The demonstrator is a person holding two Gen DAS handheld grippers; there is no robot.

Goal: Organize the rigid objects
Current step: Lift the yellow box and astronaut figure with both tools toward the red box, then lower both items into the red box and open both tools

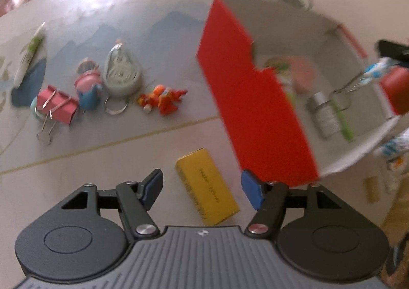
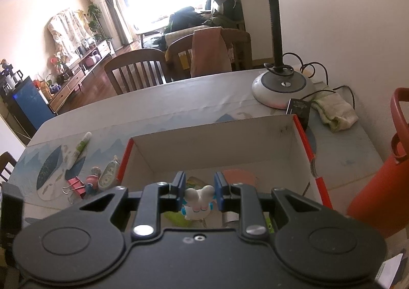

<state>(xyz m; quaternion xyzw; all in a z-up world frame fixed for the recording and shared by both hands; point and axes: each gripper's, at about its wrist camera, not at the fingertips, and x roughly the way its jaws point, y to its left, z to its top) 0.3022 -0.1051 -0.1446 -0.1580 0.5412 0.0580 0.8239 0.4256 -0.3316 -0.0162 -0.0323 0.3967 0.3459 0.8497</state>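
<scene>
A yellow box lies flat on the table between the fingers of my left gripper, which is open with its blue pads clear of the box on both sides. Just right of it stands a red cardboard box with a white inside, holding a silver cylinder, a green pen and a pink item. My right gripper is shut on a small white-and-blue bunny figure above the same cardboard box.
Left of the cardboard box lie a red-orange toy, a grey correction tape, a pink-and-blue figure, a pink binder clip and a glue pen. A desk lamp base, a cloth and a red jug stand behind and right.
</scene>
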